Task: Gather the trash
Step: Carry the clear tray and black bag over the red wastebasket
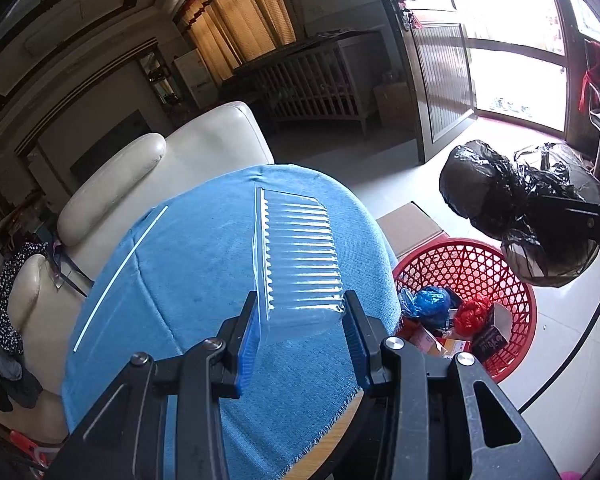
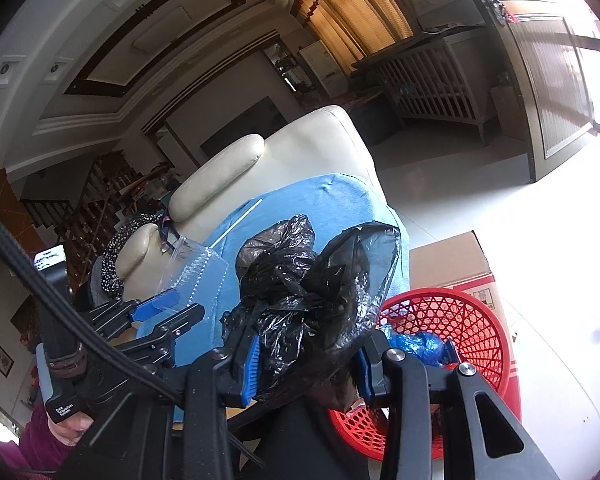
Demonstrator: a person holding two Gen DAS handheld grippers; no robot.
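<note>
**Carrying two pieces of trash toward the red basket**

Holding both items aloft, you are mid-carry, release not yet made. Your left gripper pinches the near end of a clear ribbed plastic tray, which sticks out forward over the blue cloth on the table. Your right gripper is clamped on a crumpled black plastic bag, held up beside and above the red basket, which stands on the floor just off the table edge with wrappers already inside.

Both tools tilt forward and downward, the right more shallowly.

Next move, as I judge it: swing each load over the basket rim before spreading the jaws; the bag is nearer. The thin white stick on the cloth remains to collect.
</note>
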